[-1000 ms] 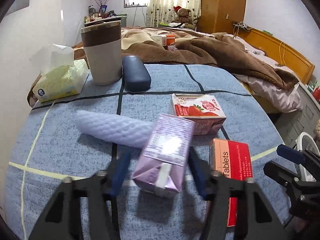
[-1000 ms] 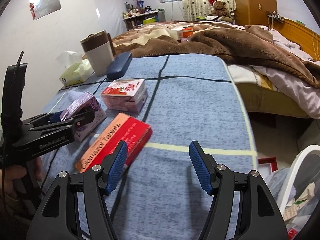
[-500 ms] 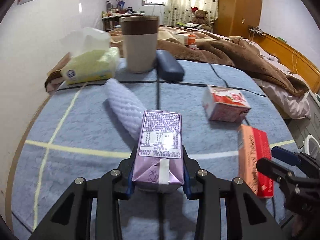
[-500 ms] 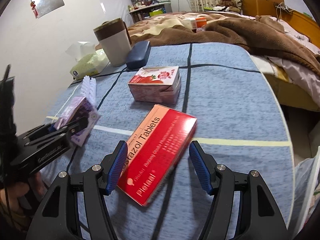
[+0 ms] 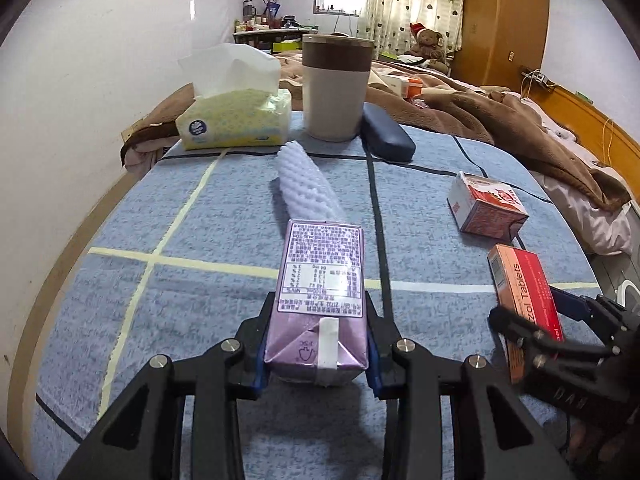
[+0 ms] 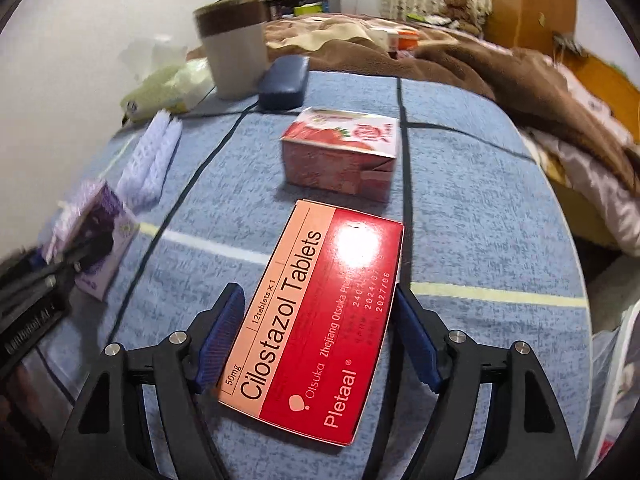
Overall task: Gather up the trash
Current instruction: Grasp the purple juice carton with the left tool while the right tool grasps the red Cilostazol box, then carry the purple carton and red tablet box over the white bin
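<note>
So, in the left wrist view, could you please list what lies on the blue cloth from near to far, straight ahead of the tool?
Purple carton → white foam sleeve → beige tumbler.

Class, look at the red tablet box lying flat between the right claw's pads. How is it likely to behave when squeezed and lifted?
The red tablet box is thin cardboard, so it is probably light and may dent under a hard squeeze. Its glossy face shows glare, so it might slip. It sits askew between the open right claw, so closing may turn it first.
</note>
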### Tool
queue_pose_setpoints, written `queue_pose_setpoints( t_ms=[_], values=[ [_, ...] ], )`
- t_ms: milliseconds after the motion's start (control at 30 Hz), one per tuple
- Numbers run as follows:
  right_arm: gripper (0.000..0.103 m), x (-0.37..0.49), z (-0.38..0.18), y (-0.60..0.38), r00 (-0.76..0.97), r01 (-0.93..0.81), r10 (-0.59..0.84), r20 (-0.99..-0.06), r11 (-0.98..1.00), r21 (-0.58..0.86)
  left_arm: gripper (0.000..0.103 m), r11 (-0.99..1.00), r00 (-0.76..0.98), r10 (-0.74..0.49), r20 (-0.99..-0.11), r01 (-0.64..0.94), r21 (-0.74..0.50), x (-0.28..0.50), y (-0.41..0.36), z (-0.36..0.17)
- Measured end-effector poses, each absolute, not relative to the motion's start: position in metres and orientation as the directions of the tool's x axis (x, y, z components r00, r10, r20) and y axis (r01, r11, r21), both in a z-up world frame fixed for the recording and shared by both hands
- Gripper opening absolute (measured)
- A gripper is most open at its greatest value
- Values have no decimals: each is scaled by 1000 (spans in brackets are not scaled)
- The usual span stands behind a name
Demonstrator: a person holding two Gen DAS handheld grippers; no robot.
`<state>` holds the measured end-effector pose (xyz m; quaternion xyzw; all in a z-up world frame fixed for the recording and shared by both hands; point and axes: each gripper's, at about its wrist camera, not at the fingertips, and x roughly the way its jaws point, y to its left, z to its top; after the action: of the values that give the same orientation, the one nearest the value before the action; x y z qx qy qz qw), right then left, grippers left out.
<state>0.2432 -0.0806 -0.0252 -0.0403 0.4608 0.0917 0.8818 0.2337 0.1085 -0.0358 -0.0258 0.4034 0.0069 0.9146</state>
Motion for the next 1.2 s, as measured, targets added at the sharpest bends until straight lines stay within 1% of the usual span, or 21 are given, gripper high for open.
queue_pose_setpoints(
  t_ms=[200,300,433,533,600,633,767,1200],
  values=[
    [76,234,-23,-92,567,-165,94,-818,986,-1,39,998,675,-11,-738,-34,-47,235,110,-37],
    [76,232,-23,-93,573,-157,91,-815,988,0,45,998,667,-9,-745,-39,-48,236,110,-40],
    [76,232,-23,-93,575,-136,88,-813,991,11,45,996,664,-49,-746,-19,-82,235,109,-40],
    [76,232,-23,-95,579,-139,109,-808,990,34,45,999,665,-30,-746,-13,-52,234,104,-41],
    [69,230,-22,-96,583,-142,120,-803,989,45,41,999,666,-40,-745,-1,-55,232,102,-40],
    [63,230,-22,-96,586,-141,120,-801,989,45,40,998,666,-46,-745,6,-57,232,101,-40],
    [63,227,-21,-98,591,-148,145,-793,986,70,40,999,670,-42,-741,13,-46,228,97,-38],
    [63,205,-1,-121,639,-117,157,-753,987,107,40,998,694,-70,-717,43,-56,199,83,-22]
  ],
)
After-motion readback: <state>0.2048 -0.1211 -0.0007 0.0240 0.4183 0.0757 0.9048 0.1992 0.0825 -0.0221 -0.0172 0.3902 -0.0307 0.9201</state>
